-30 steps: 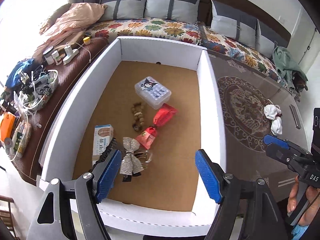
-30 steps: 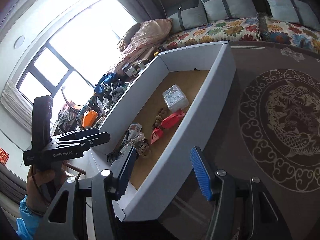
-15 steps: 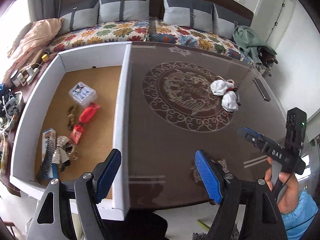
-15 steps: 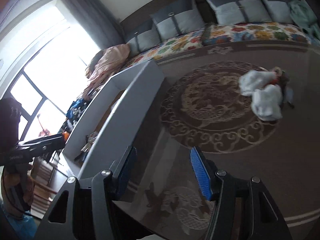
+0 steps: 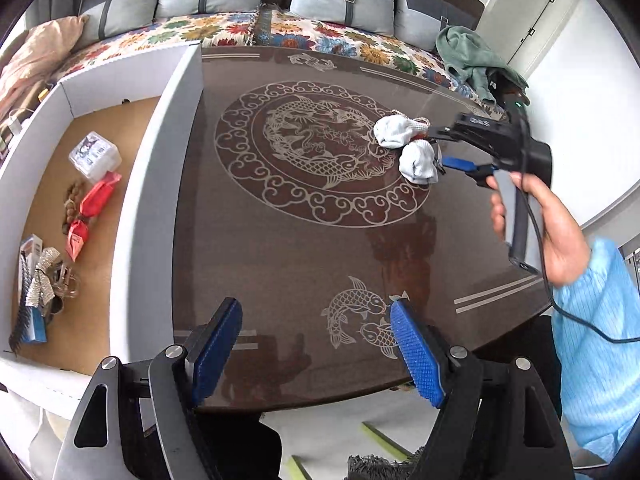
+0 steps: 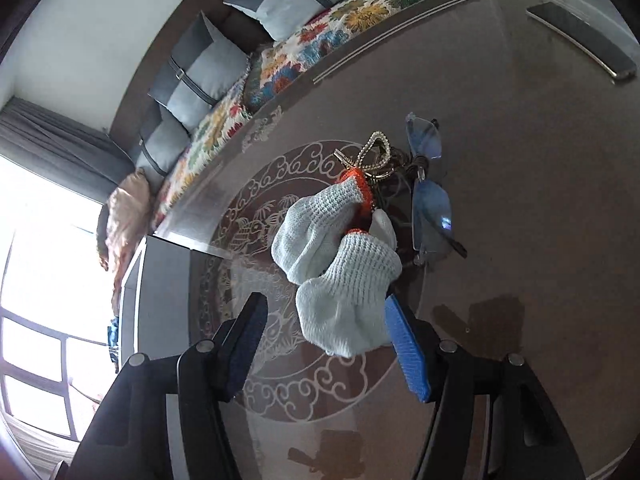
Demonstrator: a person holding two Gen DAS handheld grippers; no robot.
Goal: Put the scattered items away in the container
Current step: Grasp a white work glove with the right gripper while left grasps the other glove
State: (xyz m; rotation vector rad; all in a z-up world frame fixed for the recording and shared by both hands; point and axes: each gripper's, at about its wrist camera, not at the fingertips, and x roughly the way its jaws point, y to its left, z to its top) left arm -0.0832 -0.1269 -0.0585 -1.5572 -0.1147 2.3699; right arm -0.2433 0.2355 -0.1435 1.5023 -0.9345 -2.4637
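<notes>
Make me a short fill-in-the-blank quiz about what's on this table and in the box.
1. The right hand-held gripper is open around a white knitted ____.
2. Beside the gloves lie blue-tinted ____.
3. The red packets lie inside the white ____.
4. The left hand-held gripper holds ____.

Missing words: glove; glasses; box; nothing

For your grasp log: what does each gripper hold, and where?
Nothing. The left gripper is open and empty; the right gripper is open around the white gloves.

The right gripper [image 6: 326,344] has swung from the box [image 5: 132,216] across the table to the gloves [image 6: 340,268], jaws spread with the near glove between them. The left gripper [image 5: 316,352] has left the box, now over bare tabletop.
</notes>
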